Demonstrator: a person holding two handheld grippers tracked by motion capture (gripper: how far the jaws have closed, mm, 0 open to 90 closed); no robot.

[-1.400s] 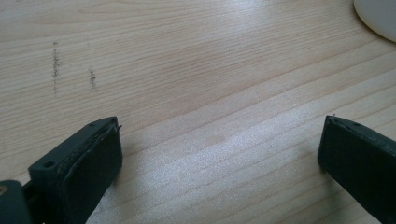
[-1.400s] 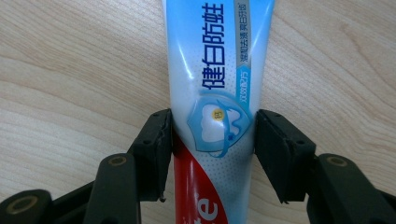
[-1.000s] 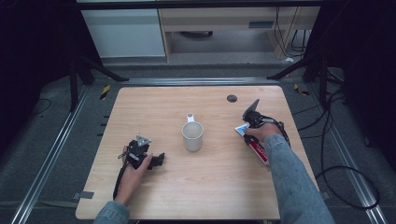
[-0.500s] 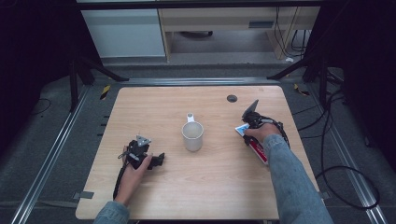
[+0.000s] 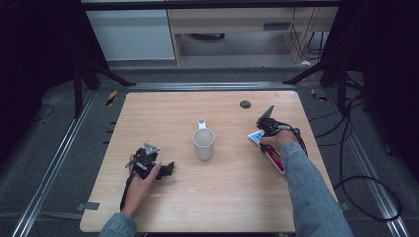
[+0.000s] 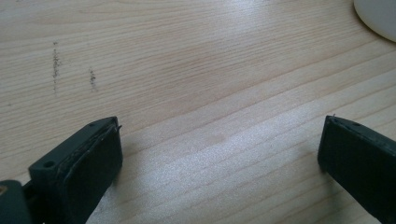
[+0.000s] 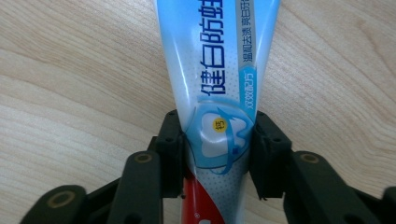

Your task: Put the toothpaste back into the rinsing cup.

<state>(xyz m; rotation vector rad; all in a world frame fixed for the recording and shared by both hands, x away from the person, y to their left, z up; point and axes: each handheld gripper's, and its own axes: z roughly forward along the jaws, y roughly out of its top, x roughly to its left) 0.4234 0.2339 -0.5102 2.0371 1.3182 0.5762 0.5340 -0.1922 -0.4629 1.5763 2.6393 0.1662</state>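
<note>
Fingers: the left gripper (image 5: pixel 165 170) stood wide with nothing between its jaws; the right gripper (image 7: pixel 217 154) had just been closing and pinched the toothpaste tube (image 7: pixel 215 79).

At the left of the wooden table (image 5: pixel 163 108), the left gripper lay low over bare wood in the person's left hand (image 5: pixel 141 180). Near the middle stood a white mug (image 5: pixel 203 144), handle turned away from the person. At the right, the tube (image 5: pixel 272 153) lay flat near the table's edge, both pads pressing its sides.
</note>
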